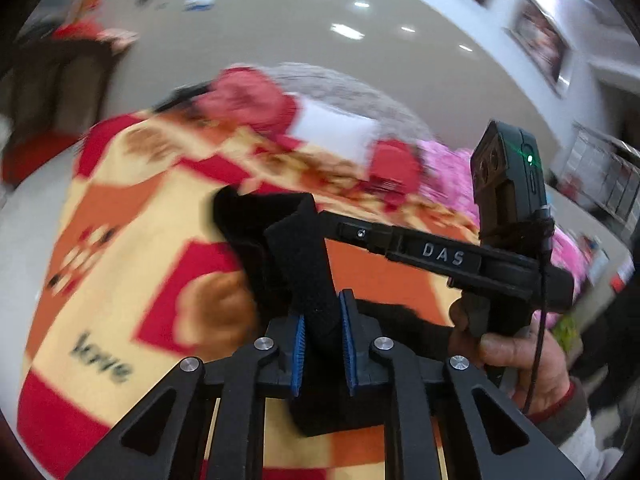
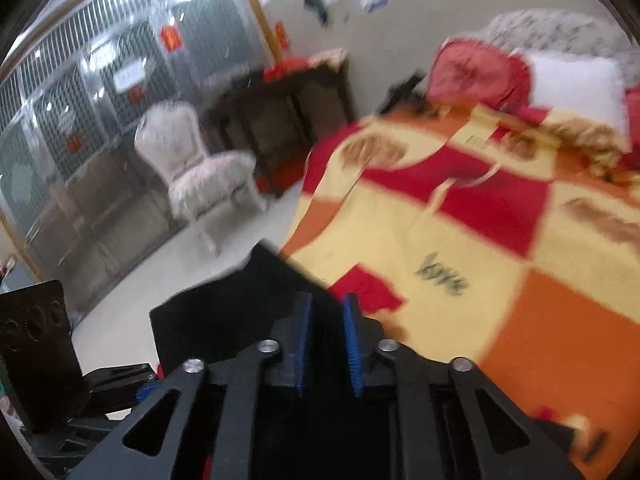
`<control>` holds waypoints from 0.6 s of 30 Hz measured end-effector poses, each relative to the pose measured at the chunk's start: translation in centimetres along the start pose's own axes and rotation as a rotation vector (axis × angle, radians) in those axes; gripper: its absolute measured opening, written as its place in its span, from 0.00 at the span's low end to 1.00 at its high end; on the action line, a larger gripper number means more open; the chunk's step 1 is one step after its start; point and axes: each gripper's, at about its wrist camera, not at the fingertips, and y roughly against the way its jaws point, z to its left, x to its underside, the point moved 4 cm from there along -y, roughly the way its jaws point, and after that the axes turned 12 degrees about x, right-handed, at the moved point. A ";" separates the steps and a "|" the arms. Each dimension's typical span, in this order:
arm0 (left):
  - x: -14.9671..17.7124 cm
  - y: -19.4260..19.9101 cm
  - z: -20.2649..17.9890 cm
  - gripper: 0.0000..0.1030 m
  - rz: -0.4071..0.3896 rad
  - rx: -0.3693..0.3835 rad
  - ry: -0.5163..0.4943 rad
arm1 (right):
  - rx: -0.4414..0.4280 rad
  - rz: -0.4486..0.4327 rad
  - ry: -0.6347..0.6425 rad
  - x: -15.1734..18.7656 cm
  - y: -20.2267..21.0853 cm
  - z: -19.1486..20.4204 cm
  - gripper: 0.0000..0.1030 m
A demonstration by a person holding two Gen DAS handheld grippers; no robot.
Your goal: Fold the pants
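The black pants [image 1: 280, 248] hang bunched over a bed with a red, orange and yellow blanket [image 1: 120, 240]. My left gripper [image 1: 323, 300] is shut on a fold of the black fabric, held above the blanket. My right gripper [image 2: 327, 300] is shut on another black fold of the pants [image 2: 224, 320], lifted near the bed's left edge. In the left wrist view the right gripper's body [image 1: 460, 258] and the hand [image 1: 520, 356] holding it show at the right. The rest of the pants is hidden below the grippers.
Red pillows [image 1: 248, 96], a white pillow [image 1: 336, 128] and pink bedding [image 1: 448, 176] lie at the head of the bed. A white chair [image 2: 200, 176] and a dark wooden cabinet [image 2: 288, 120] stand on the floor left of the bed.
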 end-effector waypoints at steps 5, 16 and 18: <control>2.2 -6.2 -5.6 0.13 0.134 0.155 -0.129 | 0.138 -0.100 -0.194 2.3 8.9 -7.7 0.70; 5.8 -10.1 -6.8 0.54 0.319 0.248 -0.100 | 0.155 -0.047 -0.508 10.7 11.8 -16.3 0.85; 5.2 -8.1 -7.2 0.61 0.298 0.278 -0.124 | 0.086 -0.043 -0.567 11.5 11.3 -16.7 0.85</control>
